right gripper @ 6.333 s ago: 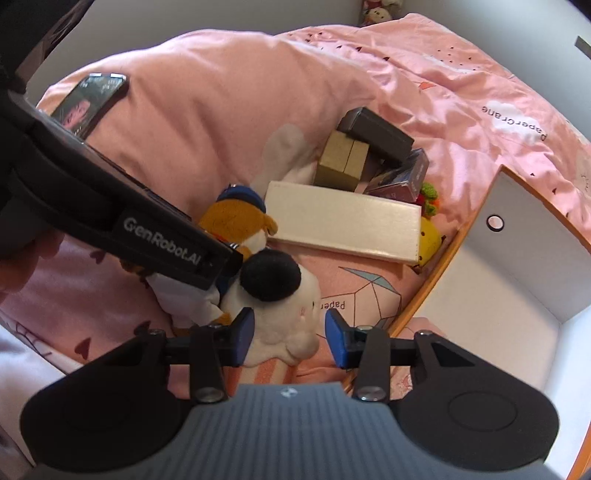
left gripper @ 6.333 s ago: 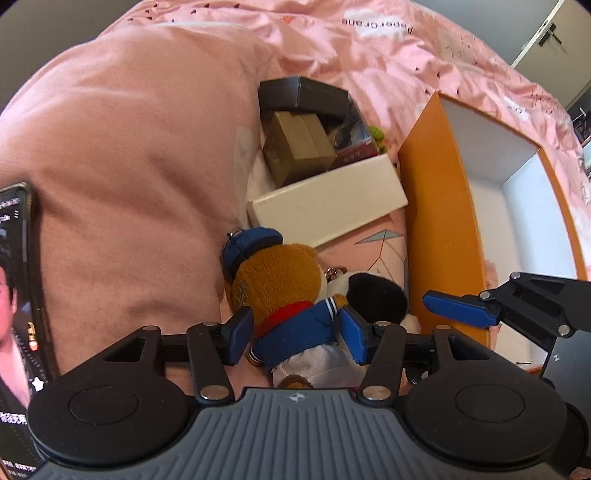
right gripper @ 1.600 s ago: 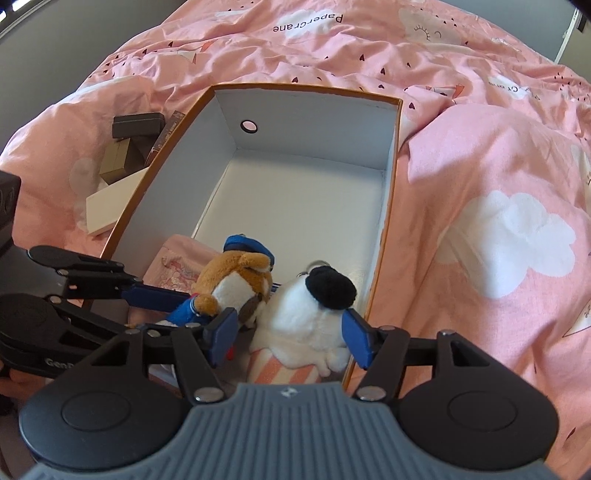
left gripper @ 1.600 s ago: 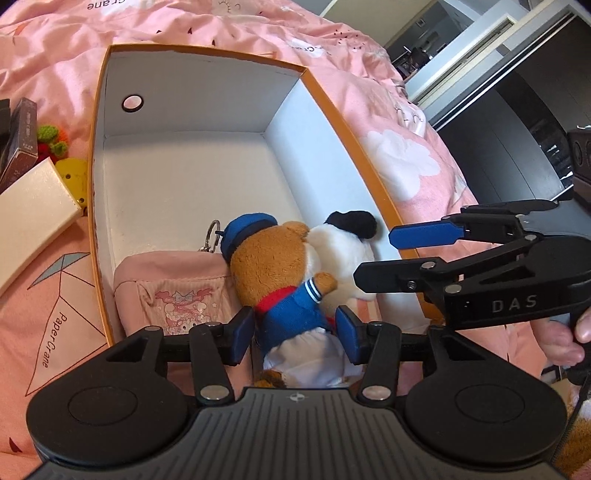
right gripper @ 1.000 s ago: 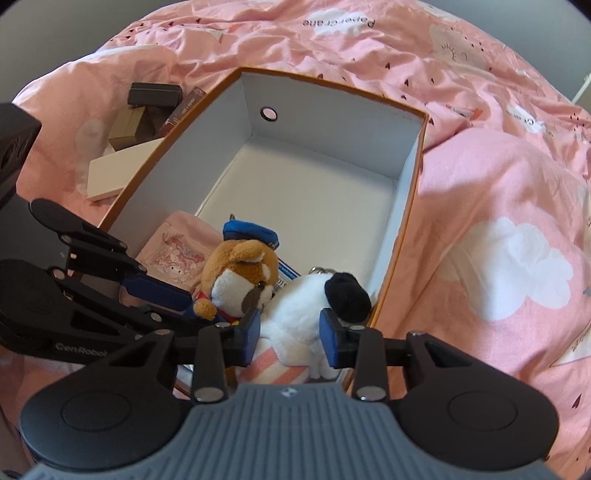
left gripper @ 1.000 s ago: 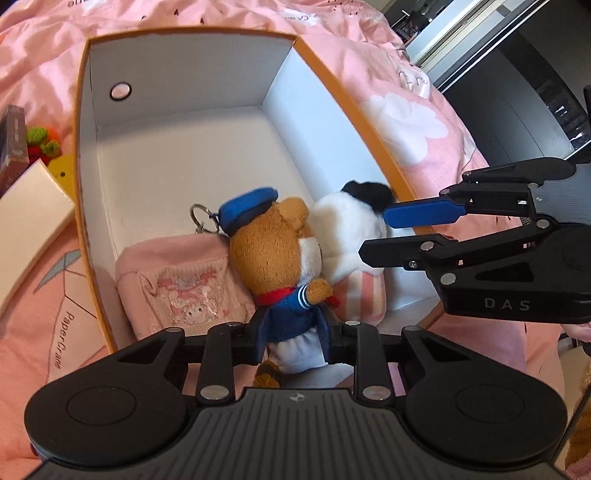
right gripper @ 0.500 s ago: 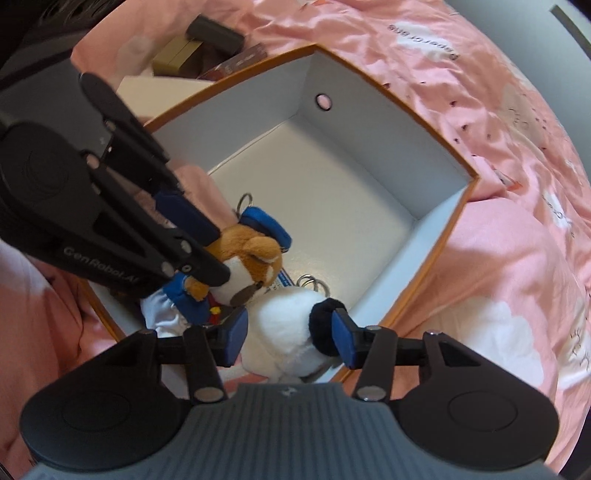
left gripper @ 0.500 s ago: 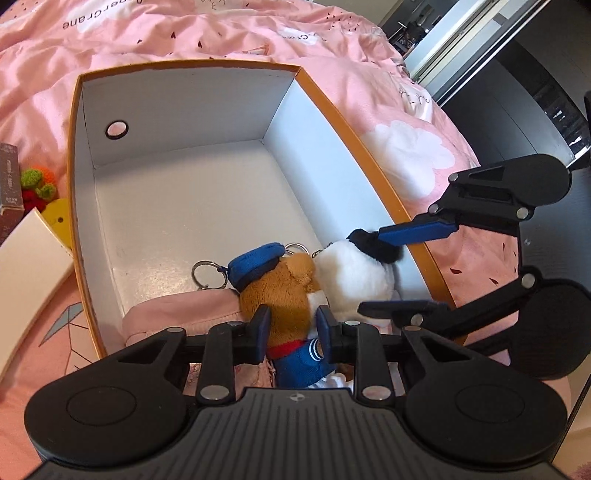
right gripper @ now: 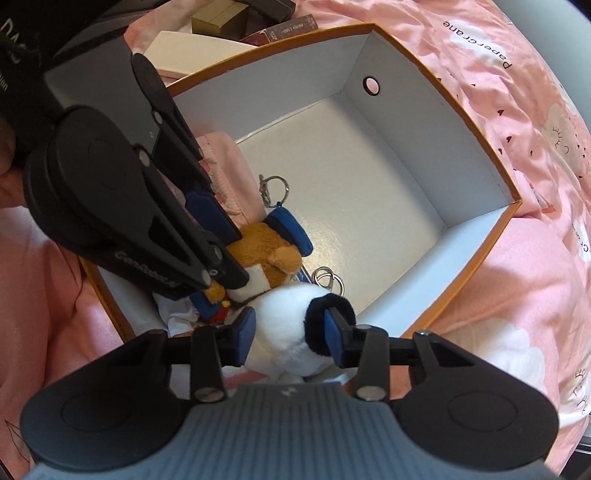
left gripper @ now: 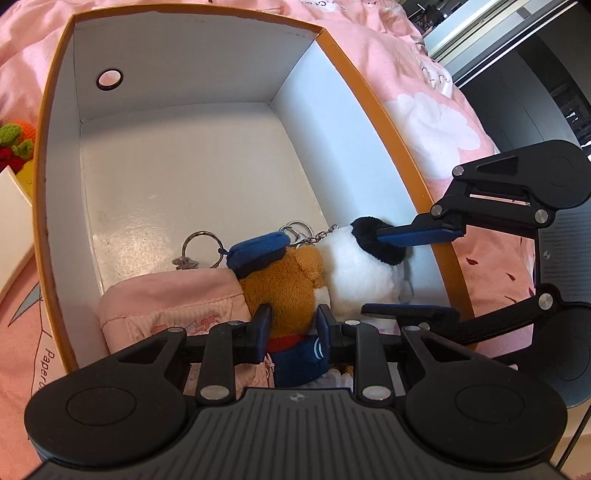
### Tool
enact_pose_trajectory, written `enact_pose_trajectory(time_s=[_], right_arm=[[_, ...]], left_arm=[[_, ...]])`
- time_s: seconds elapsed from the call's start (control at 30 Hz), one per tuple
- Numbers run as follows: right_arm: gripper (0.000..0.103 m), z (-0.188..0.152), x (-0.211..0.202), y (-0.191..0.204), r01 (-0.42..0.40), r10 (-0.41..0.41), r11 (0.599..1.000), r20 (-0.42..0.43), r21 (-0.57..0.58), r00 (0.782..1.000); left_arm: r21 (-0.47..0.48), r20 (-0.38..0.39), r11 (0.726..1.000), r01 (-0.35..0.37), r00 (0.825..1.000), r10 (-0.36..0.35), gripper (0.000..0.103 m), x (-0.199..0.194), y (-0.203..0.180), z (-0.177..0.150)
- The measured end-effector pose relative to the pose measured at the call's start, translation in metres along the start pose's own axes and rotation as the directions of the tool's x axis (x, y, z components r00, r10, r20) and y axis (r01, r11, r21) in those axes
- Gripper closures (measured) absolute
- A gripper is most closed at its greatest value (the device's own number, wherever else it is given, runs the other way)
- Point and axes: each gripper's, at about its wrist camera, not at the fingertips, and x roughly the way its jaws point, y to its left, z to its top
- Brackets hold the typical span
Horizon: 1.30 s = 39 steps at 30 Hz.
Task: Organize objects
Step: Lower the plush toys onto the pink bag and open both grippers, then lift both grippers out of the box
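Note:
A brown bear plush (left gripper: 284, 284) in a blue cap and sailor suit lies at the near end of the orange box (left gripper: 391, 122), white inside. My left gripper (left gripper: 293, 330) is shut on the bear plush. A white plush with a black ear (left gripper: 364, 271) lies right of it against the box wall. My right gripper (right gripper: 290, 334) is shut on the white plush (right gripper: 284, 317), its fingers around the body. The bear (right gripper: 266, 245) also shows in the right wrist view under the left gripper. A pink pouch (left gripper: 173, 304) sits left of the bear.
Outside the box on the pink bedding lie a flat white box (right gripper: 195, 46), a gold box (right gripper: 218, 18), a dark carton (right gripper: 284, 27) and a crocheted toy (left gripper: 16, 142). Key rings (left gripper: 201, 242) lie on the box floor. Dark furniture (left gripper: 535, 74) stands at the right.
Both grippers have lowered the plushes deeper onto the near floor of the box. The right gripper has swung round toward the box's right side. Both stay shut on their plushes.

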Motion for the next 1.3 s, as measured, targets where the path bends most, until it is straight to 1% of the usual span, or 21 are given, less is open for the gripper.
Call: enact_pose_trajectory(time_s=[0.13,0.2,0.23,0.27,0.33,0.4,0.5,0.57,0.63,0.73,0.83,0.93,1.0,1.1,1.2,1.3], right_arm=[[0.06,0.0,0.008,0.006,0.019,-0.019,1.0,-0.017,-0.02,1.0],[0.06,0.001,0.006,0.008,0.028,-0.028,0.999,-0.015,-0.021,0.999],[0.057,0.001,0.003,0.008,0.032,-0.032,0.999,-0.01,-0.01,0.999],[0.051,-0.002,0.001,0.007,0.035,-0.035,0.999,-0.001,0.008,0.999],[0.046,-0.002,-0.005,0.008,0.037,-0.038,0.999,0.015,0.035,0.999],[0.047,-0.003,-0.012,0.01,0.057,-0.059,0.997,0.033,0.057,0.998],[0.046,-0.002,-0.025,0.012,0.057,-0.064,0.993,0.069,0.107,0.996],[0.046,-0.002,-0.034,0.014,0.066,-0.079,0.987,0.091,0.144,0.993],[0.046,-0.002,-0.041,0.018,0.079,-0.101,0.981,0.122,0.176,0.987],[0.046,0.001,-0.05,0.021,0.076,-0.115,0.976,0.189,0.203,0.975],[0.046,0.008,-0.062,0.03,0.075,-0.126,0.978,0.264,0.195,0.956],[0.046,0.028,-0.067,0.038,0.064,-0.114,0.985,0.322,0.161,0.94],[0.046,0.039,-0.069,0.045,0.071,-0.111,0.99,0.352,0.123,0.93],[0.046,0.057,-0.068,0.06,0.096,-0.104,0.995,0.393,0.04,0.914],[0.046,0.08,-0.063,0.072,0.099,-0.08,0.995,0.401,-0.027,0.913],[0.045,0.103,-0.055,0.083,0.095,-0.054,0.991,0.385,-0.089,0.921]], left_arm=[[0.034,0.011,0.999,-0.026,1.0,0.025,0.073,0.005,-0.006,-0.002],[0.045,0.024,0.999,-0.029,0.999,0.027,0.073,0.002,-0.007,-0.003],[0.045,0.034,0.999,-0.026,0.999,0.025,0.072,-0.001,-0.006,-0.004],[0.04,0.047,0.999,-0.025,0.999,0.023,0.071,-0.004,-0.005,-0.004],[0.039,0.077,0.999,-0.035,0.997,0.032,0.069,-0.011,-0.006,-0.006],[0.051,0.108,0.997,-0.061,0.993,0.056,0.069,-0.018,-0.009,-0.009],[0.092,0.173,0.99,-0.111,0.98,0.094,0.069,-0.033,-0.019,-0.017],[0.092,0.224,0.987,-0.131,0.969,0.107,0.069,-0.046,-0.024,-0.02],[0.083,0.272,0.987,-0.14,0.956,0.112,0.067,-0.061,-0.025,-0.022],[0.066,0.324,0.983,-0.173,0.935,0.143,0.065,-0.08,-0.024,-0.025],[0.037,0.367,0.977,-0.209,0.912,0.181,0.065,-0.096,-0.018,-0.028],[0.012,0.396,0.966,-0.259,0.888,0.234,0.065,-0.111,-0.01,-0.031],[-0.009,0.402,0.955,-0.298,0.873,0.276,0.065,-0.121,-0.003,-0.034],[-0.053,0.384,0.937,-0.346,0.859,0.339,0.065,-0.132,0.015,-0.036],[-0.102,0.363,0.918,-0.384,0.845,0.394,0.065,-0.137,0.033,-0.039],[-0.144,0.346,0.889,-0.435,0.819,0.457,0.065,-0.138,0.052,-0.042]])
